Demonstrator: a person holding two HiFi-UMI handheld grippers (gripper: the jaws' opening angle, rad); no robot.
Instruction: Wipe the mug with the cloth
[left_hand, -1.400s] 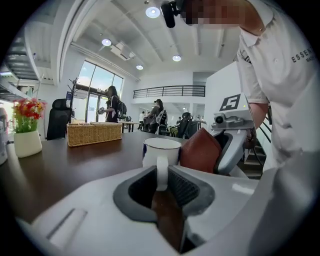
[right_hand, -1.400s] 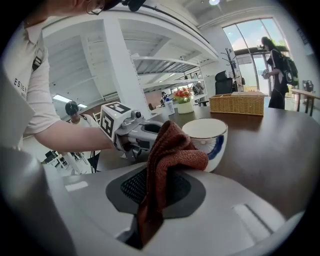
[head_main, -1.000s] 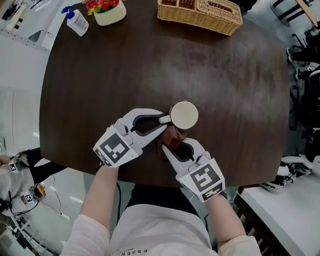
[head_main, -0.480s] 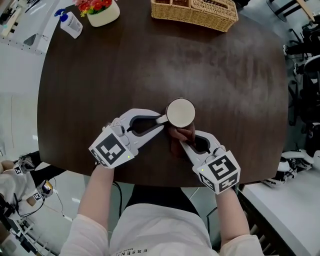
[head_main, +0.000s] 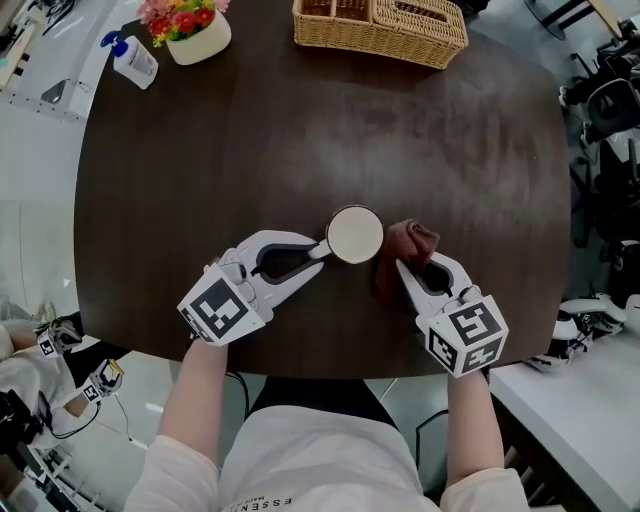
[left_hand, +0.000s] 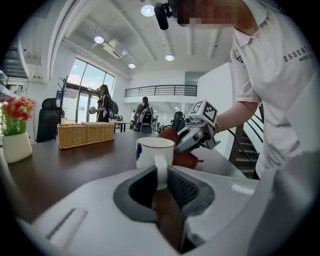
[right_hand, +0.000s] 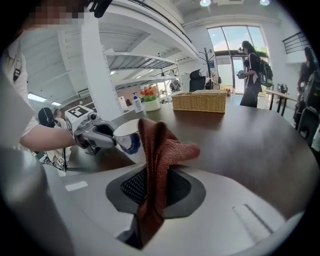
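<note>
A white mug (head_main: 355, 234) with a blue mark stands upright on the dark round table (head_main: 300, 120). My left gripper (head_main: 322, 250) is shut on the mug's handle (left_hand: 160, 171); the mug (left_hand: 154, 151) rises just beyond its jaws. My right gripper (head_main: 401, 268) is shut on a reddish-brown cloth (head_main: 406, 243), which bunches against the mug's right side. From the right gripper view the cloth (right_hand: 159, 155) stands up between the jaws, with the mug (right_hand: 128, 138) behind it to the left.
A wicker basket (head_main: 378, 25) sits at the table's far edge. A white pot of flowers (head_main: 188, 28) and a spray bottle (head_main: 131, 58) stand at the far left. The near table edge runs just under both grippers.
My right gripper has swung the cloth from the mug's near side round to its right side. The left gripper and mug have stayed nearly in place.
</note>
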